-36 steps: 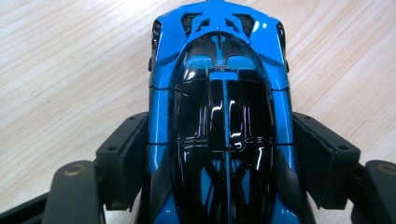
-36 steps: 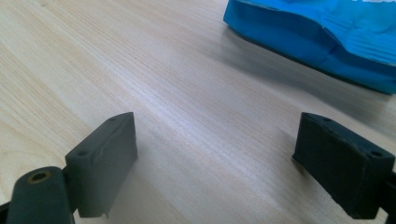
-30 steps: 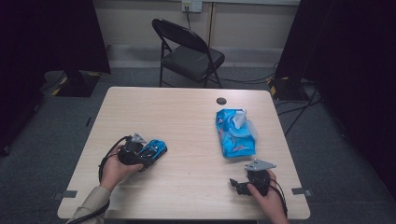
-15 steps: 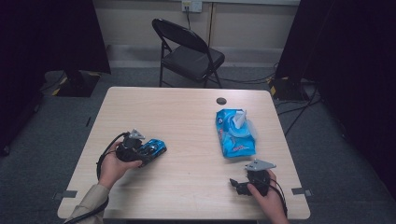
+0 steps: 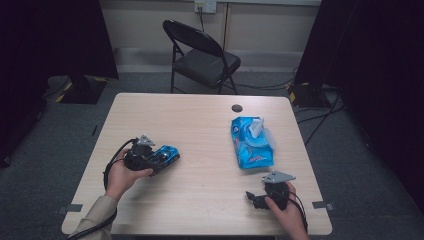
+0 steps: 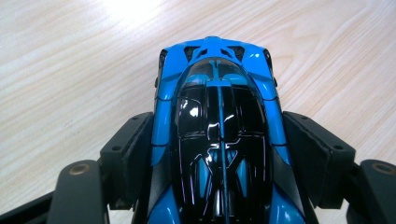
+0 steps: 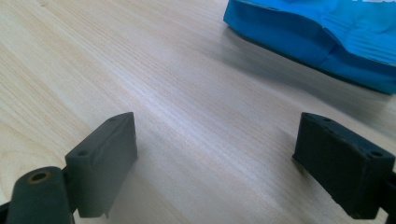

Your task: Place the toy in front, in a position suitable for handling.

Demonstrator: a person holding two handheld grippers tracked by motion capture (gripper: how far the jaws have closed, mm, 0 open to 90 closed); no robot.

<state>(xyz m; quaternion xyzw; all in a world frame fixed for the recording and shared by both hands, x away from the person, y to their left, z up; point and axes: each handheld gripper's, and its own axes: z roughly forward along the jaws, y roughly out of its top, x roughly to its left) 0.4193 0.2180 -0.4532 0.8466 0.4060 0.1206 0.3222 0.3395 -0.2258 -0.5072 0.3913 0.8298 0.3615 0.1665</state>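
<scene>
The left gripper (image 5: 159, 161) clamps a blue toy car (image 6: 217, 140) at the table's (image 5: 200, 130) eight o'clock, while the right gripper (image 7: 224, 163), jaws wide apart, rests at five o'clock below the wet-wipes pack (image 5: 251, 142).

1 toy car (image 5: 164, 156), 1 wipes pack (image 5: 251, 143), 1 folding chair (image 5: 202, 53), 2 claws

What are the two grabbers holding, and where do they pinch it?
The left gripper holds a blue toy car, pinched by its two sides, one jaw on each. The right gripper is open and holds nothing.
</scene>
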